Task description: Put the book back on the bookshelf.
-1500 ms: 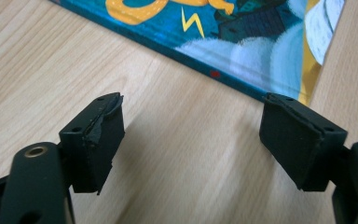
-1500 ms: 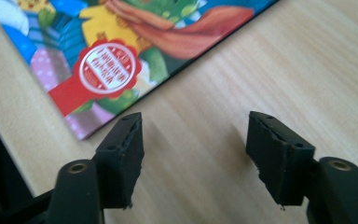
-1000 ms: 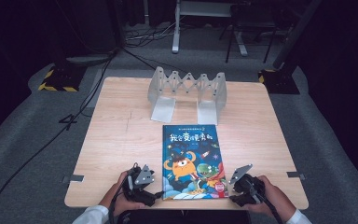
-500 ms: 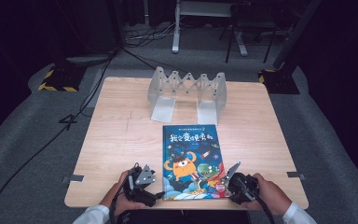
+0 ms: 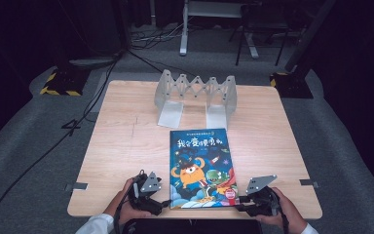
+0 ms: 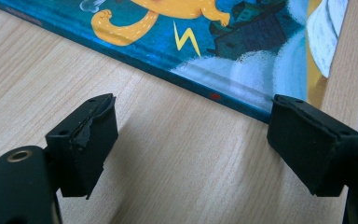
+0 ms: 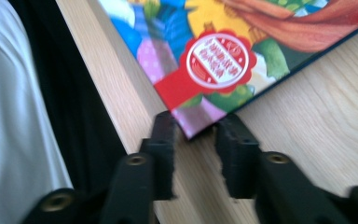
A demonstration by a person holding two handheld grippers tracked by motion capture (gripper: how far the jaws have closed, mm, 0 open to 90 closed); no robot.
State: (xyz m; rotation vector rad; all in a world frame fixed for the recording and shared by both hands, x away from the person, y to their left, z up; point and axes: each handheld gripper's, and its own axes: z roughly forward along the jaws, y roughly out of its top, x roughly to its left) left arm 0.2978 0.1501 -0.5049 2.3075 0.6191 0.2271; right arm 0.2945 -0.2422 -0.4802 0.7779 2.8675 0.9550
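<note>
– honestly, that right gripper (image 7: 193, 140) worries me. its jaws have just been opening a little and now straddle the near corner of the picture book (image 5: 202, 163), not clamped on it as far as i can see.

– where's the book lying?

– flat on the table (image 5: 126, 146), its bottom edge almost at the near rim, well in front of the folding book stand (image 5: 195, 95).

– so what could go wrong?

– only a tiny bit of corner sits between the pads. if they close there, the cover may bend or slip out, or the book may skid off the rim.

– and the left gripper (image 6: 191, 140)?

– jaws wide apart, empty, beside the book's left edge. it steadies nothing.
</note>
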